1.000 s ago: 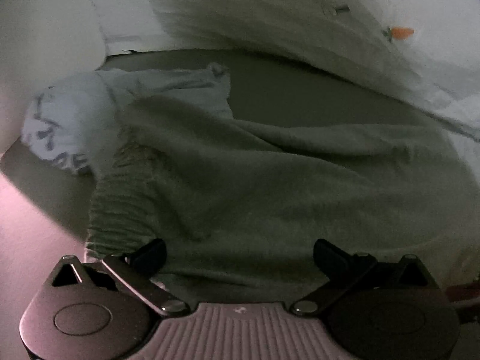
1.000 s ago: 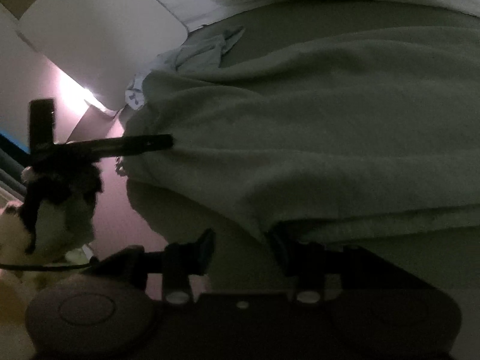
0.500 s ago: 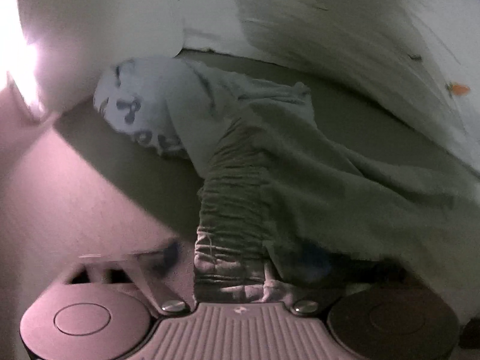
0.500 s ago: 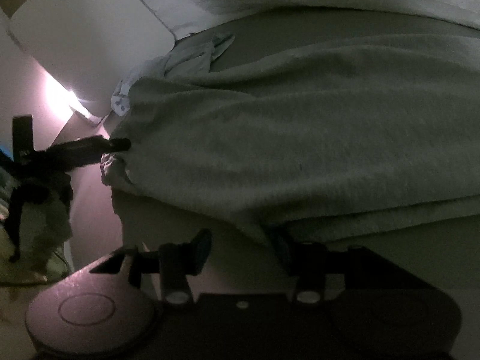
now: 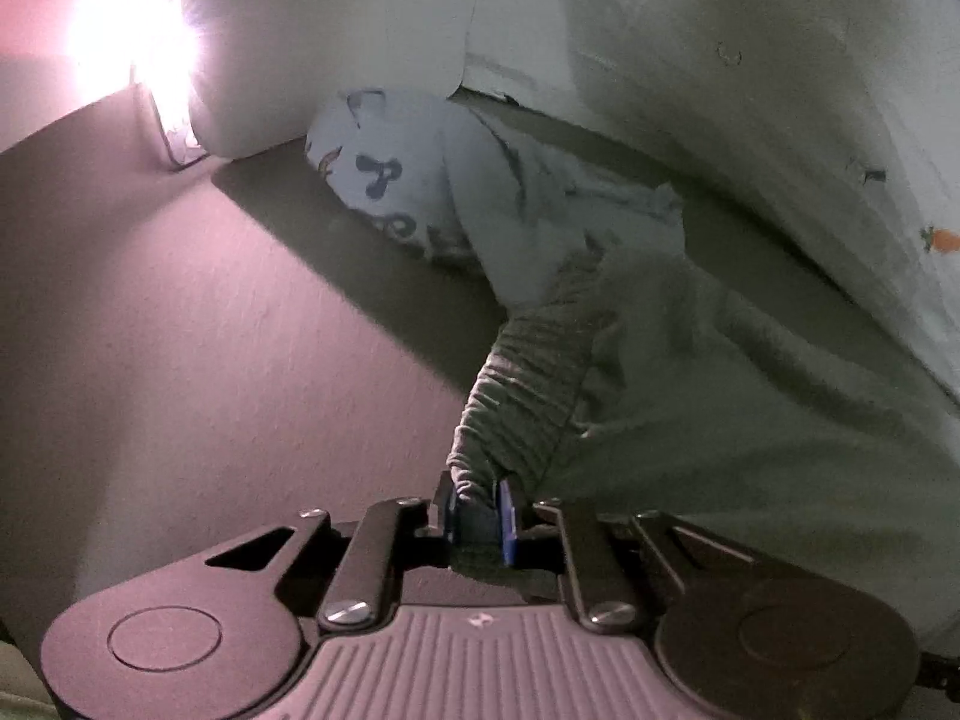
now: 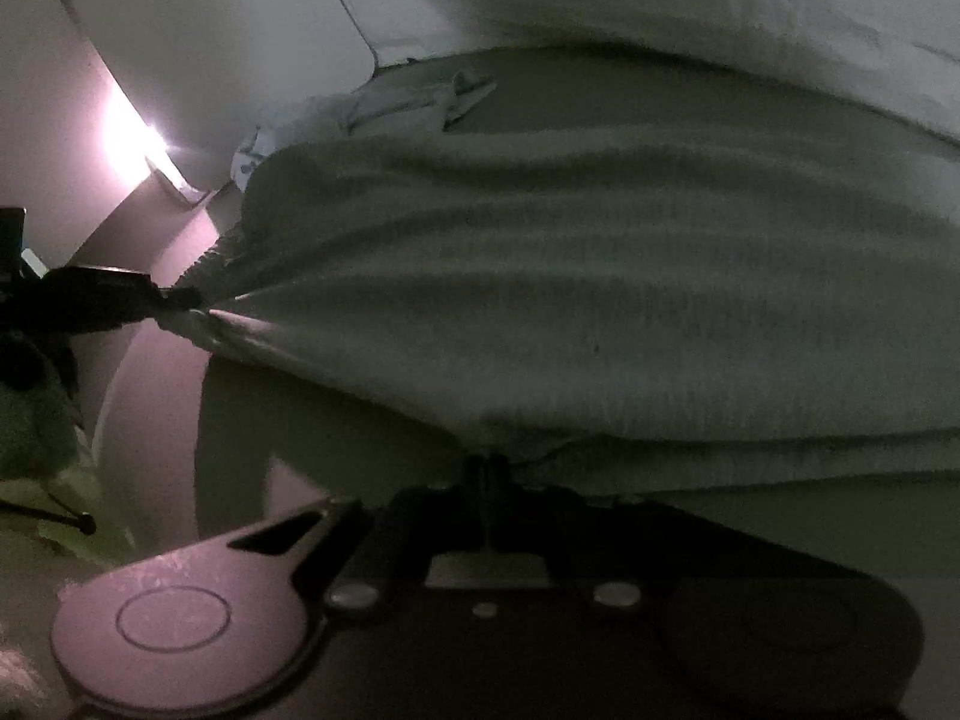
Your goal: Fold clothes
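Observation:
A grey-green garment (image 5: pixel 690 408) with a ribbed elastic waistband (image 5: pixel 528 384) lies spread on a dim olive sheet (image 5: pixel 390 288). My left gripper (image 5: pixel 474 510) is closing, and its blue pads pinch the near end of the waistband. In the right wrist view the same garment (image 6: pixel 570 300) stretches wide across the middle. My right gripper (image 6: pixel 489 474) is shut on its near edge, where a thin fold of fabric sits between the fingers. The left gripper (image 6: pixel 174 300) shows there at the far left, holding the bunched waistband corner.
A crumpled white cloth with dark prints (image 5: pixel 390 180) lies behind the garment. White bedding with a small orange motif (image 5: pixel 945 240) rises at the back and right. A white panel (image 5: pixel 336 30) and a glaring light (image 5: pixel 132 42) stand at the left, above a pinkish surface (image 5: pixel 210 390).
My left gripper slid left along the garment to the waistband end and closed on it. My right gripper closed on the near edge. The fabric between the two now looks pulled taut.

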Demonstrator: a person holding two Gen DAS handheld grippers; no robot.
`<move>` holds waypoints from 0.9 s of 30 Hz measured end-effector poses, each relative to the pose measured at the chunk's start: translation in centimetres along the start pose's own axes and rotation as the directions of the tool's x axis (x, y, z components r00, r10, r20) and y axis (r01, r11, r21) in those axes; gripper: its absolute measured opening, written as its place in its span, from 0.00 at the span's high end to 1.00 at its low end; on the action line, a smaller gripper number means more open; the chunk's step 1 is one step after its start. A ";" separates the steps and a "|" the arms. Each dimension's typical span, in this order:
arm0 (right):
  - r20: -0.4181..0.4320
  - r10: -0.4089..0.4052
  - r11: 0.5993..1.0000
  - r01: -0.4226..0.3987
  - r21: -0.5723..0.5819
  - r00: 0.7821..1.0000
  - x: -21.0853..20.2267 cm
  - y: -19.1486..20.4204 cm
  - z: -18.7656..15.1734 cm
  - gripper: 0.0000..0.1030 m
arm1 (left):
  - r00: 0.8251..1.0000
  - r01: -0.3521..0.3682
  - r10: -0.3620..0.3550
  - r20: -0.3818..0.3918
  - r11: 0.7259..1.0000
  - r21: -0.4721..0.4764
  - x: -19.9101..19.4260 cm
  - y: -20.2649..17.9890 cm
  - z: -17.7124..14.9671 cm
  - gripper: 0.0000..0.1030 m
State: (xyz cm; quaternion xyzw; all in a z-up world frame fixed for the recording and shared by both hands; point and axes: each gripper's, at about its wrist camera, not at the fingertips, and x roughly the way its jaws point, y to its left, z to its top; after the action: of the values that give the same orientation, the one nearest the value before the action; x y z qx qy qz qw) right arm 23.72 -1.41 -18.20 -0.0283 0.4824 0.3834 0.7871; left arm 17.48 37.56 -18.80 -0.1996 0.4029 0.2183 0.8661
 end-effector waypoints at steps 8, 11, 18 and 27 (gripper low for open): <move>0.024 0.031 0.992 -0.034 0.119 0.999 -3.2 -2.8 -0.2 0.56 | 0.996 -0.084 0.087 -0.031 0.993 0.078 -0.1 -0.8 0.6 0.60; 0.129 -0.009 0.952 -0.031 0.304 0.992 -6.3 -7.3 -0.5 0.56 | 0.995 -0.100 0.098 0.023 0.988 0.118 -1.8 -2.0 1.3 0.44; 0.174 -0.603 0.592 0.291 0.752 0.778 -12.3 -19.6 -2.5 0.68 | 0.998 -0.029 0.018 0.061 0.982 0.185 -3.1 -6.8 3.0 0.29; 0.039 -0.701 0.398 0.346 0.850 0.712 -9.9 -26.9 -2.2 0.75 | 1.000 -0.025 0.024 0.004 0.957 0.289 -1.8 -12.7 2.9 0.29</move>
State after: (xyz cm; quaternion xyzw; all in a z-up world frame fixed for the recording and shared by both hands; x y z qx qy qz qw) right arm 36.73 -26.99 -20.42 0.2475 0.3949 -0.1509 0.8718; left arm 25.13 28.20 -13.51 -0.0659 0.4327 0.1679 0.8833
